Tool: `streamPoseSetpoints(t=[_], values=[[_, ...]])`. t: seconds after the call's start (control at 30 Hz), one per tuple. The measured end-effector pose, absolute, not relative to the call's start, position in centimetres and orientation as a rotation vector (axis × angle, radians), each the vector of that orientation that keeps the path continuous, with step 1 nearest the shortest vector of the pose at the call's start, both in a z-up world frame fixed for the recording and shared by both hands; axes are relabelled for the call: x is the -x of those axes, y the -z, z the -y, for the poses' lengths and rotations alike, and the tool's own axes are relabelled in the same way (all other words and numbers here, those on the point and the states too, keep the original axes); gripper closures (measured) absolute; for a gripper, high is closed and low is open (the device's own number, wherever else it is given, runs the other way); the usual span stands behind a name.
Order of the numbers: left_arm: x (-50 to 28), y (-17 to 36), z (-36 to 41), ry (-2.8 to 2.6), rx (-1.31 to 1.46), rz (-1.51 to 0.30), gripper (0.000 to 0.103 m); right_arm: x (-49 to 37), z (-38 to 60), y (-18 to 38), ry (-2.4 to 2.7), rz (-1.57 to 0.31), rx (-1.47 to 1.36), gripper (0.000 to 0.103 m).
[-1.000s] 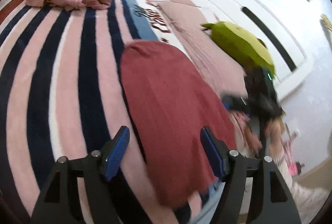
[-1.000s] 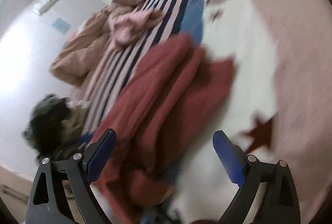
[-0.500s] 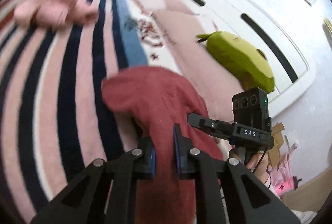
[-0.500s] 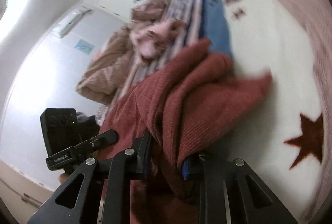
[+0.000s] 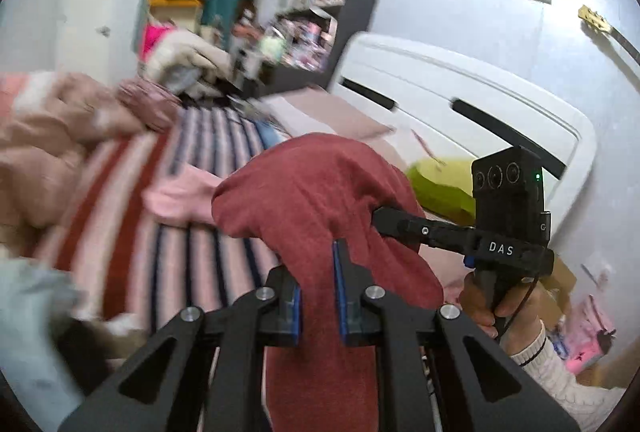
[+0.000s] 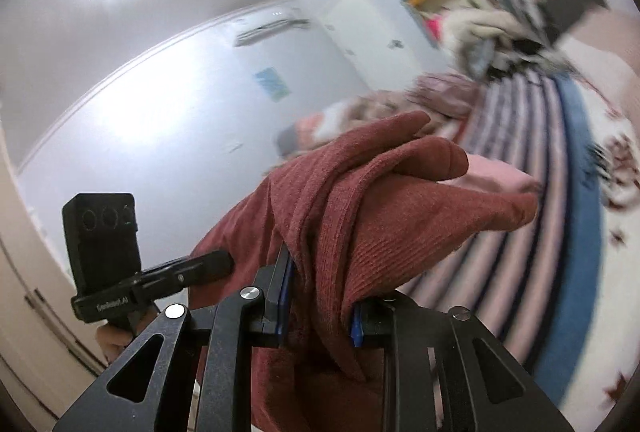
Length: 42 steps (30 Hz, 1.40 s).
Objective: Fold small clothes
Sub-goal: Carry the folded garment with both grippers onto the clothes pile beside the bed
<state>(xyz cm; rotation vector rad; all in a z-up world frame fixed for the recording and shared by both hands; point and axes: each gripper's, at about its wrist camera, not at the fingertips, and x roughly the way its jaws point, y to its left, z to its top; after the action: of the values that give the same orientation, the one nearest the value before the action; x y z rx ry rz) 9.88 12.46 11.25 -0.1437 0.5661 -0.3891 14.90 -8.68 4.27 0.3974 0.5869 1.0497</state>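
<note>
Both grippers clamp the dark-red ribbed garment (image 5: 320, 199), lifted above the striped bedspread (image 5: 192, 252): the left gripper (image 5: 318, 296) pinches one fold, the right gripper (image 6: 320, 308) a thicker bunch beside it.

Home bedroom, striped bed (image 5: 192, 244), headboard (image 5: 460, 91)

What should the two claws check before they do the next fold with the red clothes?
1. Left claw shut on the red garment: ok.
2. Right claw shut on the same garment: ok.
3. Garment lifted off the striped blanket: ok.
4. Cloth hanging flat, not bunched: not ok, it is bunched in folds at the right claw.
5. Landing spot free: cannot tell; the pink garment lies close behind.
6. Sharp view: not ok, the background is blurred.
</note>
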Motion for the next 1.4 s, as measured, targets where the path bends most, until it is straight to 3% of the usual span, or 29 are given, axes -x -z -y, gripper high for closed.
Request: streamPoseSetpoints(t=[0.13,0.4,0.5,0.63,0.7,0.8,0.83,0.9,0.93,0.97,1.1,1.4], values=[[-5.8,-15.4,-19.7,0.250,0.167,-0.528,0.093,-14.1,1.1,-6.9,-1.172,-0.590,-0.368,0.086],[-0.4,-18.4,-32.5,0.045,0.220,-0.529,0.093,-11.9,-14.6,-10.5,-1.339,-0.654,-0.285,0.086],[-1.8,-16.2,-37.7,-0.021,0.256,-0.585,0.093,-11.8,-19.6,-9.6,-1.304,-0.698,-0.215,0.086],[-5.7,-9.3,-42.8,-0.083,0.361,-0.737,0.092,-15.1,-25.5,-5.1,-1.190,-0.853,-0.121,0.086],[-7.2,-6.3,-43.7,-0.091,0.375,-0.778,0.091,-16.5,-26.8,-2.4,-1.132,-0.931,-0.091,0.081],[-7.7,-3.9,-44.5,-0.096,0.391,-0.788,0.080,-17.3,-27.0,0.2,-1.103,-0.977,-0.062,0.075],[-7.4,-3.7,-44.6,-0.101,0.390,-0.781,0.070,-17.4,-27.3,0.0,-1.105,-0.972,-0.048,0.071],[-6.9,-3.9,-44.7,-0.114,0.381,-0.758,0.053,-17.1,-26.7,0.2,-1.121,-0.950,-0.039,0.056],[-6.7,-4.1,-44.7,-0.123,0.379,-0.744,0.039,-17.1,-26.3,0.0,-1.128,-0.944,-0.044,0.043],[-6.5,-4.5,-44.8,-0.125,0.372,-0.731,0.033,-17.4,-26.1,0.1,-1.128,-0.936,-0.049,0.034],[-5.7,-5.9,-44.4,-0.141,0.324,-0.703,0.033,-17.2,-24.9,-1.1,-1.106,-0.881,-0.035,0.027],[-0.1,-9.5,-39.5,-0.190,0.236,-0.521,0.024,-14.7,-19.4,-2.9,-1.117,-0.781,-0.022,0.027]])
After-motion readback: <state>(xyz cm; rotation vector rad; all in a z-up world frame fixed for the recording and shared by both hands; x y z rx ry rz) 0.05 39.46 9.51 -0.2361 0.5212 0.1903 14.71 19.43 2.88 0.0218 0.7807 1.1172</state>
